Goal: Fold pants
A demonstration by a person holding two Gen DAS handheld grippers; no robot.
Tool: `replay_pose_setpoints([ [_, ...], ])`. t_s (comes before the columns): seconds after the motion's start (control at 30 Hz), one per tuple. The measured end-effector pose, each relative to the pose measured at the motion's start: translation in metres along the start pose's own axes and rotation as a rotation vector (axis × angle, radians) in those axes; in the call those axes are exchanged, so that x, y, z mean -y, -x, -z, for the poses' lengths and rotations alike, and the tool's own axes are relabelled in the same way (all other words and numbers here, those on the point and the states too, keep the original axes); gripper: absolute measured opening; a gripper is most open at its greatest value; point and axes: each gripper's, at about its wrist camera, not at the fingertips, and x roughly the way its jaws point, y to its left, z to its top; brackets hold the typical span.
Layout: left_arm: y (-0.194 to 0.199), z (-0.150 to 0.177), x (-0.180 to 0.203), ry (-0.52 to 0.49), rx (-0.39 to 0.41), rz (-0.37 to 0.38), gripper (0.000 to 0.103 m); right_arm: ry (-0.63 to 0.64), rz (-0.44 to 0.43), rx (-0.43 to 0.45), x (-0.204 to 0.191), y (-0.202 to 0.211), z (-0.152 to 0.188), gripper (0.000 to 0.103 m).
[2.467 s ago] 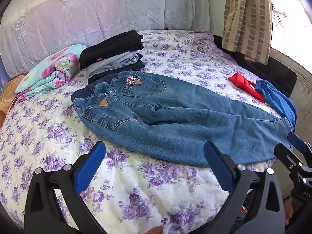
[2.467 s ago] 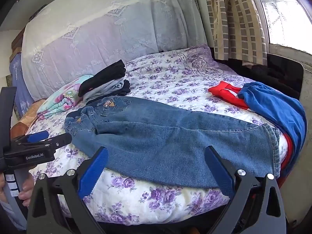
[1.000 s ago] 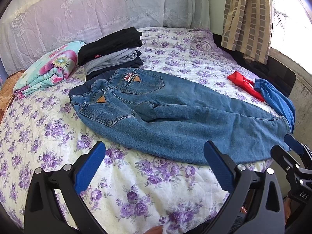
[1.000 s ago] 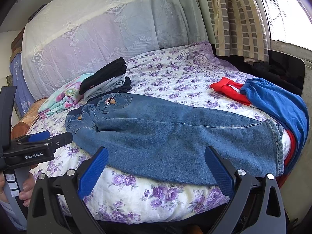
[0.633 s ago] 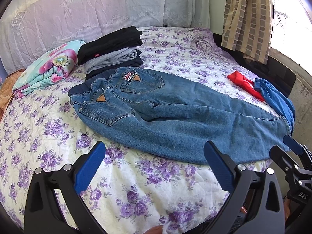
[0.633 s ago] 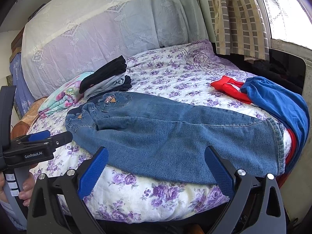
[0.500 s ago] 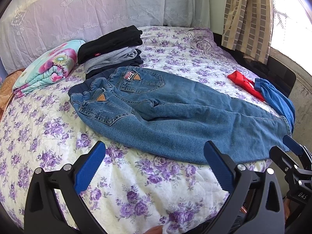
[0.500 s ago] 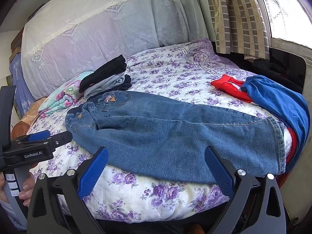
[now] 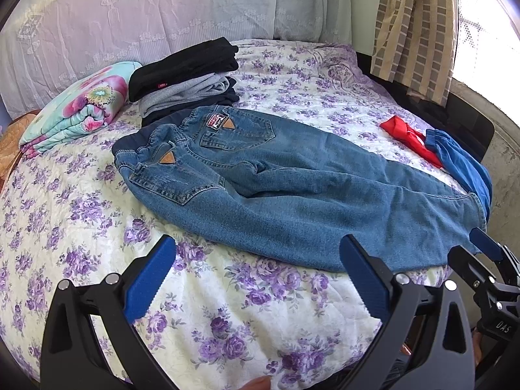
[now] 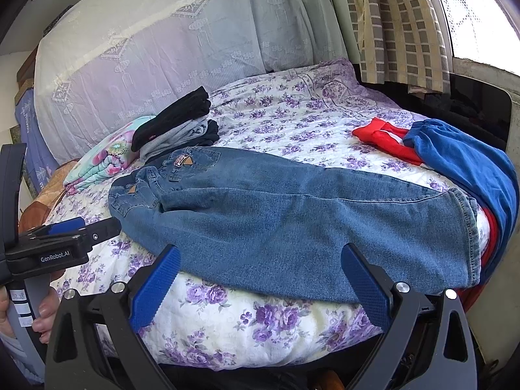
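Nothing has shifted: jeans (image 9: pixel 292 188) flat on floral bedspread (image 9: pixel 276 308), curtains (image 9: pixel 412 29) behind.

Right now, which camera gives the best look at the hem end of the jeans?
The right wrist view: the jeans hem lies close and fully visible, stitching clear, beside the blue garment. The left wrist view shows the hem far right, smaller, partly hidden behind the right gripper.

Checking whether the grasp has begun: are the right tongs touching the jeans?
Apart. The right wrist view shows the right tongs open, floral bedspread visible between them and the jeans.
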Motion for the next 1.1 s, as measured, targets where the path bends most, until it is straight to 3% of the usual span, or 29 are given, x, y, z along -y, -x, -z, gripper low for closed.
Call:
replay_pose_setpoints([
  [0.2,-0.003,-0.001,-0.004,0.013,-0.007,0.022,0.099,-0.012,-0.011,-0.009,0.004,-0.003,-0.001,0.1],
  [0.3,-0.018,-0.003,-0.027,0.044,-0.024,0.062,0.099,-0.03,-0.04,0.005,0.017,-0.001,-0.006,0.1],
  [0.37,-0.035,-0.008,-0.06,0.112,-0.06,0.09,0.099,-0.046,-0.048,0.03,0.029,0.001,-0.011,0.1],
  [0.5,-0.076,-0.019,-0.135,0.343,-0.151,0.174,0.098,-0.086,-0.048,0.063,0.066,0.002,-0.032,0.1],
  [0.57,-0.093,-0.027,-0.168,0.464,-0.165,0.225,0.098,-0.122,-0.033,0.066,0.085,0.0,-0.044,0.1],
  [0.63,-0.109,-0.037,-0.189,0.517,-0.176,0.231,0.098,-0.193,-0.028,0.052,0.108,-0.006,-0.054,0.1],
  [0.77,-0.137,-0.059,-0.204,0.489,-0.205,0.17,0.098,-0.37,-0.11,0.011,0.147,-0.027,-0.066,0.1],
  [0.9,-0.174,-0.079,-0.212,0.468,-0.264,0.155,0.098,-0.461,-0.216,-0.073,0.155,-0.072,-0.085,0.1],
  [1.0,-0.199,-0.089,-0.221,0.472,-0.282,0.17,0.098,-0.413,-0.264,-0.12,0.132,-0.112,-0.111,0.1],
  [1.1,-0.208,-0.088,-0.221,0.46,-0.267,0.186,0.098,-0.27,-0.308,-0.171,0.088,-0.166,-0.143,0.1],
])
